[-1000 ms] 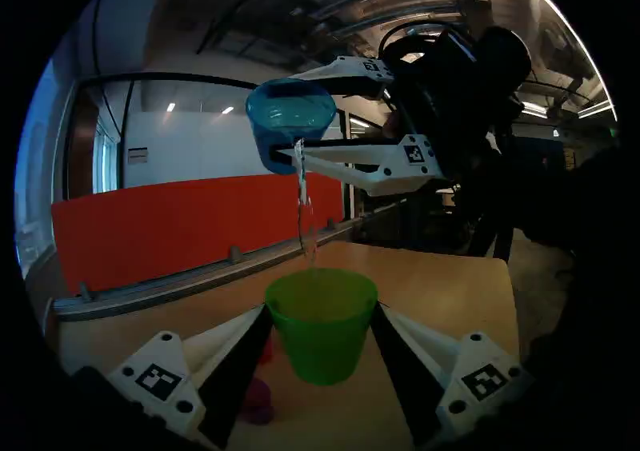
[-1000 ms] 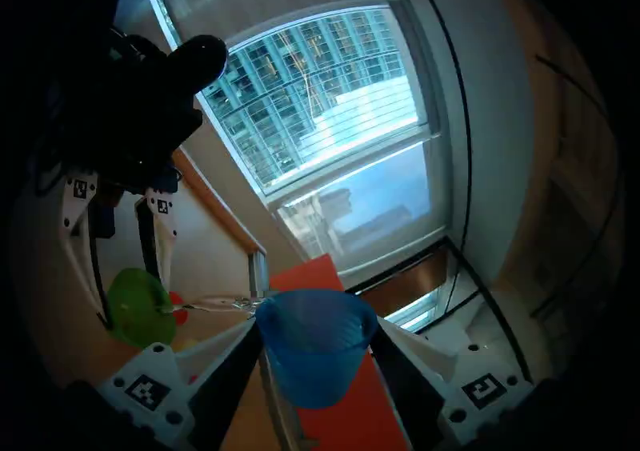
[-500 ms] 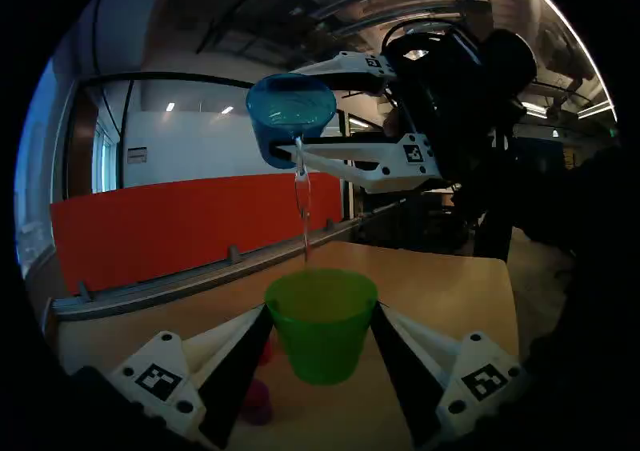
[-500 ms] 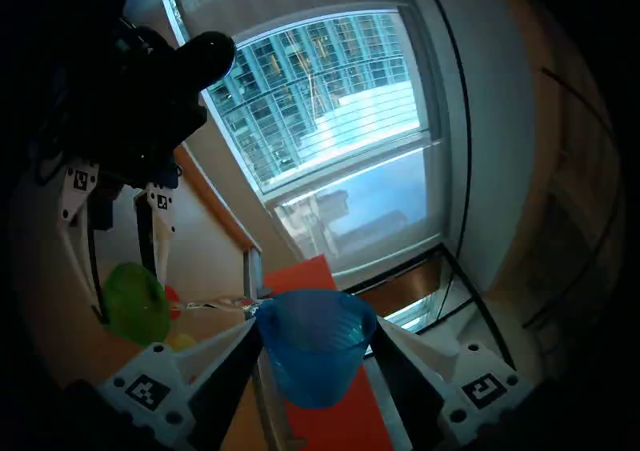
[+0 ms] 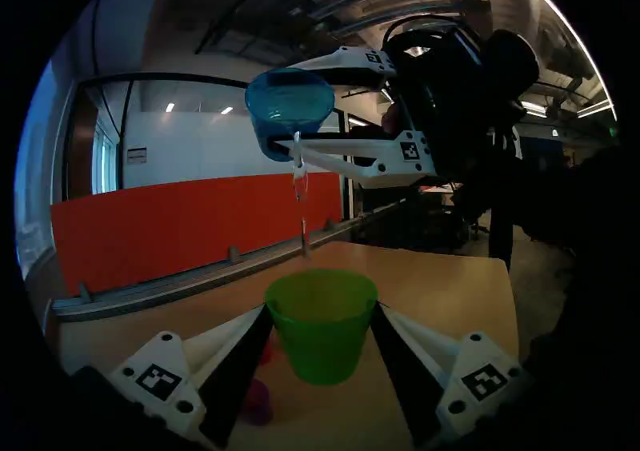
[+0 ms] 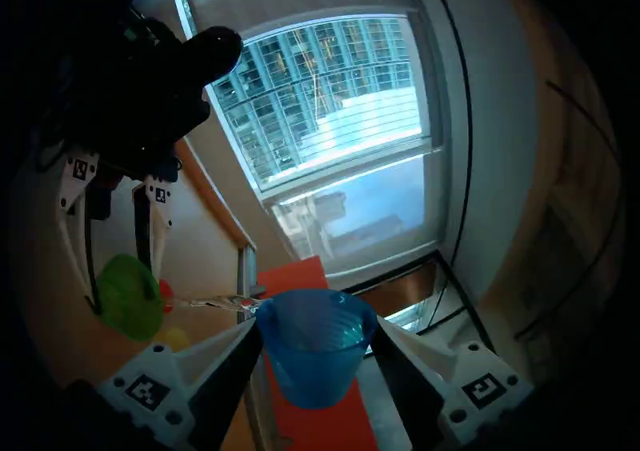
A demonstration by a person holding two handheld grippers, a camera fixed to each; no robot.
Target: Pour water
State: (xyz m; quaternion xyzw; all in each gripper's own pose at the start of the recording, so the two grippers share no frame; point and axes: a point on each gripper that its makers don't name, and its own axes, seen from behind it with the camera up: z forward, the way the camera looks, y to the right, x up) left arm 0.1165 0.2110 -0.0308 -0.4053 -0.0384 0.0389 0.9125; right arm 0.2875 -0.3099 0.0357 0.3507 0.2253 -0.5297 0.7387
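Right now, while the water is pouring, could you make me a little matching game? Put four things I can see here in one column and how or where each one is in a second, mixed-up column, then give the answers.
Things:
1. blue cup
2. green cup
3. water stream
4. orange panel

States:
A. falling thinly through the air
B. standing behind the wooden table
C. upright and low, between the fingers of the left gripper
D. tipped over, held up high by the right gripper

Pairs: 1-D, 2-C, 3-A, 4-B.
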